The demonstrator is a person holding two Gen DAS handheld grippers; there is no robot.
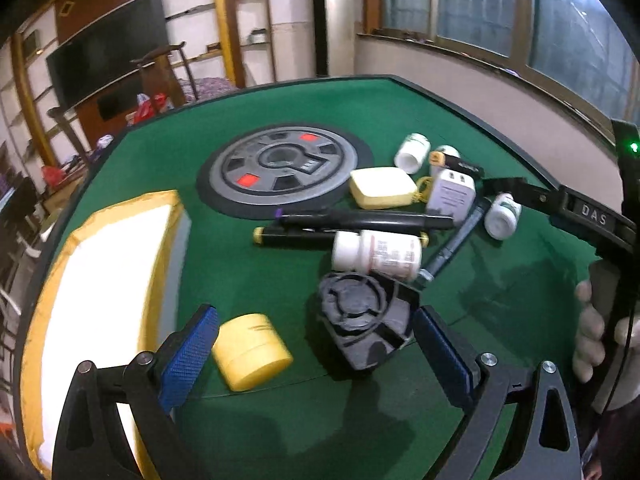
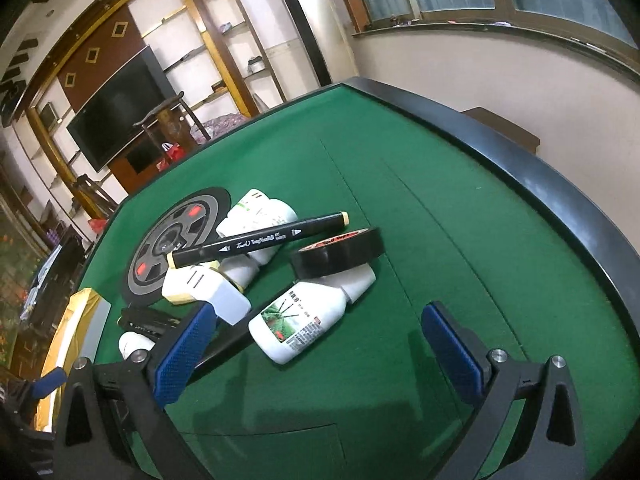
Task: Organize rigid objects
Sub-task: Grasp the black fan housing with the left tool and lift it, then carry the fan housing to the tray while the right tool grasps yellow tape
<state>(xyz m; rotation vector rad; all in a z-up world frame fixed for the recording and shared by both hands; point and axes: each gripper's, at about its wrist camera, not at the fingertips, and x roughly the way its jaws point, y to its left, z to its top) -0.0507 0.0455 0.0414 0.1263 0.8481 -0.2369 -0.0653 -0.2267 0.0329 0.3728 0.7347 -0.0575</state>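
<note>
From the left wrist, the left gripper (image 1: 316,356) hangs low over the green felt table (image 1: 248,276) with its jaws spread wide and nothing between them. Between the blue pads (image 1: 188,360) lie a yellow round container (image 1: 252,352) near the left pad and a black fan-like plastic part (image 1: 366,320) just beside the right pad. Beyond them a white pill bottle (image 1: 378,254) lies on its side, touching a black marker (image 1: 360,220). Farther off, a yellow case (image 1: 382,187), a white plug adapter (image 1: 450,192) and more white bottles crowd together to the right of the round grey centre plate (image 1: 280,170). A white tray with a yellow rim (image 1: 104,280) fills the left edge. Bare felt lies nearest the camera. A hand (image 1: 592,332) holds the right gripper's handle at far right.

From the right wrist, the right gripper (image 2: 320,352) is also wide apart and empty. A white bottle with a plant label (image 2: 298,322) lies just ahead of the left pad, a roll of black tape (image 2: 338,252) beyond it, and a black marker (image 2: 256,240) rests across other white bottles. The felt to the right, up to the table's dark raised rim (image 2: 520,168), is open.
</note>
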